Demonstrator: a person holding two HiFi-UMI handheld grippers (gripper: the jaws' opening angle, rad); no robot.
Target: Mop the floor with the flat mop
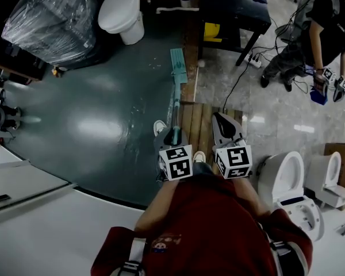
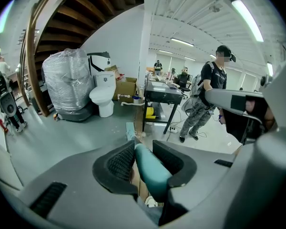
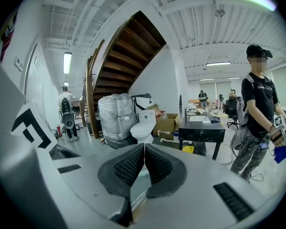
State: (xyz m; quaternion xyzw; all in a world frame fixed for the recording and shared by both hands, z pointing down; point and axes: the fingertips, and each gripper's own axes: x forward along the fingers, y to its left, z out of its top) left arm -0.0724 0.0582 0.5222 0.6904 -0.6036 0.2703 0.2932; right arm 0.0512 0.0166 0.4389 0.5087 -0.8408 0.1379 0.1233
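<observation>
Right now the left tool (image 1: 173, 137) is clamping the teal mop handle (image 1: 175, 105), with its jaws pressing on both sides of the grip. The handle is running toward 12 o'clock, and the flat mop head (image 1: 178, 65) is lying on the dark green floor (image 1: 103, 125), just beside a wooden strip (image 1: 190, 50). At 3 o'clock from the left tool, the right tool (image 1: 225, 126) is hovering with its jaws together, gripping nothing.
</observation>
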